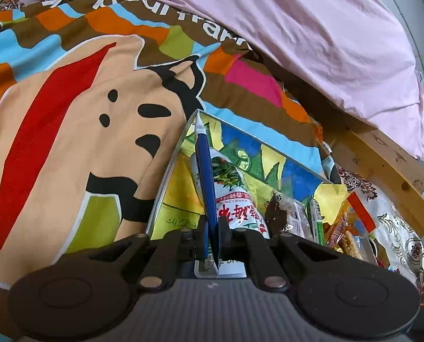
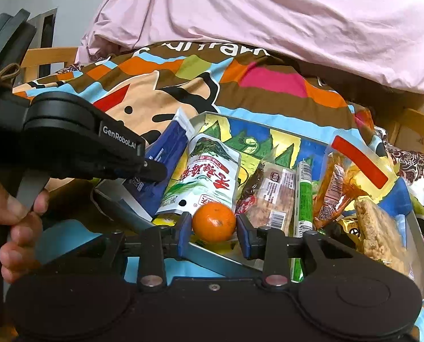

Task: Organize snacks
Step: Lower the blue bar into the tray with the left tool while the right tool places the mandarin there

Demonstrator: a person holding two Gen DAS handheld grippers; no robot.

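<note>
A metal tray [image 2: 223, 259] with a colourful picture on its floor lies on the bed and holds several snack packets. My right gripper [image 2: 214, 225] is shut on a small orange [image 2: 212, 219], just above the tray's near rim. My left gripper [image 2: 155, 171] is shut on a flat blue packet [image 2: 166, 154] at the tray's left side. In the left wrist view that blue packet [image 1: 205, 171] stands edge-on between the shut fingers of the left gripper [image 1: 213, 228], over the tray [image 1: 166, 176]. A white and green pouch [image 2: 203, 176] lies beside it.
The tray also holds a brown cake pack [image 2: 274, 196], a green stick [image 2: 304, 193], orange packets [image 2: 334, 188] and a rice cracker [image 2: 380, 236]. A patterned blanket [image 1: 69, 114], a pink duvet [image 2: 269, 14] and a wooden bed frame [image 1: 383, 156] surround it. A person's hand [image 2: 15, 216] grips the left handle.
</note>
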